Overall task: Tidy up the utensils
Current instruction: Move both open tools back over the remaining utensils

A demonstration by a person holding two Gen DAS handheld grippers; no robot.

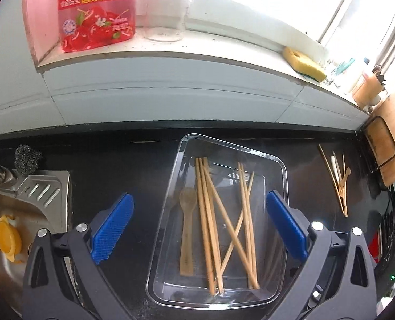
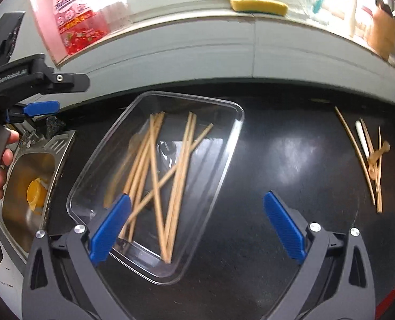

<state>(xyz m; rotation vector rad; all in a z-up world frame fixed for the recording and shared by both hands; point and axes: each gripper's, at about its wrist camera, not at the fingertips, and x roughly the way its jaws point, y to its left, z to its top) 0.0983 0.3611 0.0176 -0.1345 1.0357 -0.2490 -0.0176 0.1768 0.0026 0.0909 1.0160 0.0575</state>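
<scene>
The left gripper (image 1: 199,226) sits nearest the lens, its blue pads spread wide with nothing between them but the view down onto the tray (image 1: 274,160). The right gripper (image 2: 197,226) is likewise wide open and empty, its left pad over the tray's near corner and its right pad over bare counter (image 2: 290,146).

The clear tray lies on the black counter and holds a loose cross of chopsticks (image 1: 210,226) plus a wooden spoon (image 1: 188,224) along its left side. Well apart, toward the right, a small pile (image 1: 338,178) waits on the counter: a few more chopsticks, a white stick and a small wooden spoon, all overlapping. A sink (image 1: 16,213) lies to the left, a sponge (image 1: 304,64) on the ledge behind.

The step in hand looks like fetching from that pile, and the right gripper is the closer one. To do it well, I would bring the pads down across the sticks, not along them, so the jaws close over their width near the middle and the load stays balanced. Thin sticks flat on a hard counter are easy to skid, so the tips should almost touch the surface before closing. Taking a pair at a time seems safer than raking the whole tangle. Lay them parallel to those already in the tray.
</scene>
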